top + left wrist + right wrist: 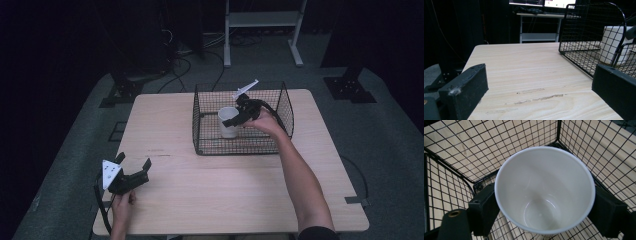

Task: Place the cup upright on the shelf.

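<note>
A white cup (227, 130) stands upright inside a black wire basket (240, 148) at the back middle of the table. My right gripper (236, 119) reaches into the basket from the right, its jaws on either side of the cup's upper wall. In the right gripper view the empty cup (544, 190) sits between the two black jaws of the right gripper (545, 195), which stand close beside its rim without clearly pressing on it. My left gripper (133, 161) rests near the table's front left corner. Its jaws are wide apart with nothing between them.
The basket (584, 47) stands to the right ahead of the left gripper (539, 70), with the cup (611, 42) behind its mesh. Bare wooden tabletop (210, 185) lies between the two hands. A white shelf frame (262, 20) stands on the floor beyond the table.
</note>
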Action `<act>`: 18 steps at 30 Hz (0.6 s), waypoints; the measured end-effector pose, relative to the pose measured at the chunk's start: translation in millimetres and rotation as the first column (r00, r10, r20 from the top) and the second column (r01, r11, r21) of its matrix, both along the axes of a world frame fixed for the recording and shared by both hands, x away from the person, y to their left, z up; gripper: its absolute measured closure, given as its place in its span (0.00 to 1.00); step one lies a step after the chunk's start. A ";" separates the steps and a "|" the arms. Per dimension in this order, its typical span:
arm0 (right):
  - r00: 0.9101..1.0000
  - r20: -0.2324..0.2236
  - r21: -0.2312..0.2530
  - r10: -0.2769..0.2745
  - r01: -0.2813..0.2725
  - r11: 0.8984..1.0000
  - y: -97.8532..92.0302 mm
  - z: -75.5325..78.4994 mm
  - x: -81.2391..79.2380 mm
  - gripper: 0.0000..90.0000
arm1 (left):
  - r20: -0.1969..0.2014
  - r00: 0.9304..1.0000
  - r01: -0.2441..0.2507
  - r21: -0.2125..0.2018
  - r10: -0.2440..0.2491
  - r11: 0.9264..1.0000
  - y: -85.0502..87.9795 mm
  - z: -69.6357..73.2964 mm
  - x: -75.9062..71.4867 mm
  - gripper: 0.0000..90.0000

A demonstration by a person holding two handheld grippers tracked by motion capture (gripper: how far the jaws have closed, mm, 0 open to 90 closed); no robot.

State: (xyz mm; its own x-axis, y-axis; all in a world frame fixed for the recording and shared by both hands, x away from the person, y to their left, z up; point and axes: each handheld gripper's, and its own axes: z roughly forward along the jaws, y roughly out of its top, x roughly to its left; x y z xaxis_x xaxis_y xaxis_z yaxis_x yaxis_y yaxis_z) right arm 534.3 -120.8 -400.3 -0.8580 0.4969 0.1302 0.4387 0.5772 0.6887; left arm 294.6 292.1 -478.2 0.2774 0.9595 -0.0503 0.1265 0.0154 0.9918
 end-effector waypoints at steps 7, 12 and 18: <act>1.000 0.012 0.001 -0.003 0.003 1.000 -3.5 0.9 -2.1 0.18 | -0.001 1.000 0.000 0.001 0.000 1.000 0.0 0.0 0.0 0.00; 1.000 0.013 0.012 -0.002 0.002 1.000 -2.6 2.8 -3.2 0.15 | -0.001 1.000 -0.001 -0.001 0.001 1.000 -0.1 0.0 0.0 0.00; 1.000 0.017 0.032 -0.008 0.008 0.999 -2.3 6.2 -4.6 0.14 | 0.002 1.000 -0.002 -0.003 0.002 1.000 -0.3 -0.1 0.3 0.00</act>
